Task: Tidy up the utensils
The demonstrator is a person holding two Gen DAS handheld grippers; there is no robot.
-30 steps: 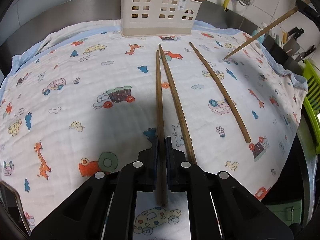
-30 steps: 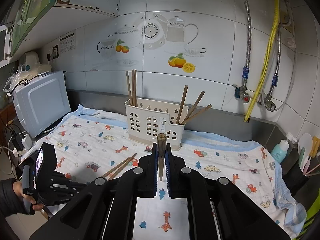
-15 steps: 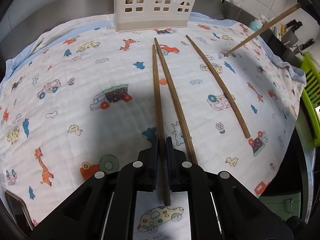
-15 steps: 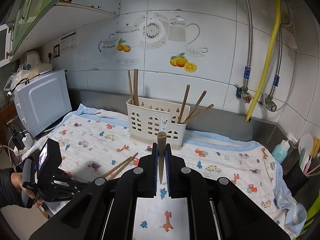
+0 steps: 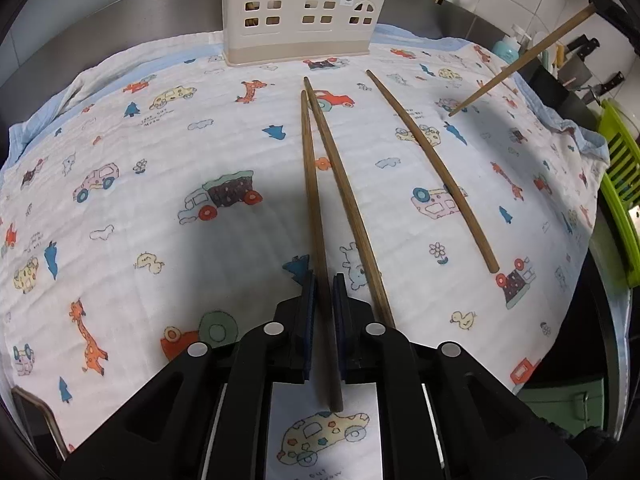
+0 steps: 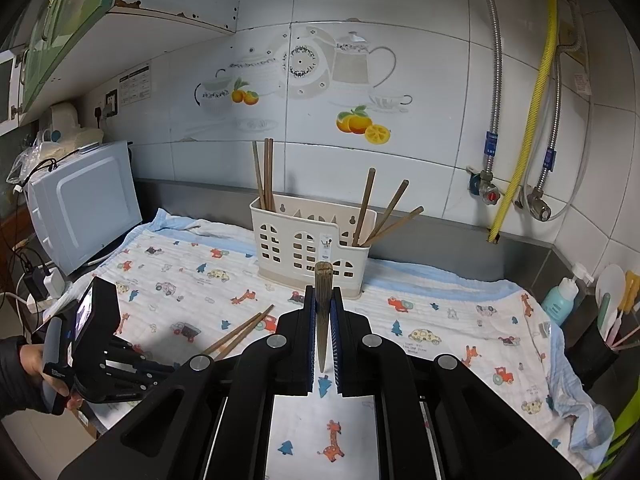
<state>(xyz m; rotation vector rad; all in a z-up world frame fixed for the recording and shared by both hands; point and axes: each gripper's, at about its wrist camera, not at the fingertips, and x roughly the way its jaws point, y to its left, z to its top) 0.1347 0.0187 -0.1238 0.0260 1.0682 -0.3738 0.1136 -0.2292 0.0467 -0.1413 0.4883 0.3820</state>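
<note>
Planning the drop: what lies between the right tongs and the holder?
Only bare printed cloth; the right-wrist view shows nothing between the right tongs, shut on a chopstick, and the holder.

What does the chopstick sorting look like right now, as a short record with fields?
left gripper: fingers have just been opening; loosened chopstick between them, lying on the cloth
right gripper: shut on held chopstick, tip above the cloth
also on cloth: two more chopsticks
holder: three upright chopsticks at left, three leaning chopsticks at right
</note>
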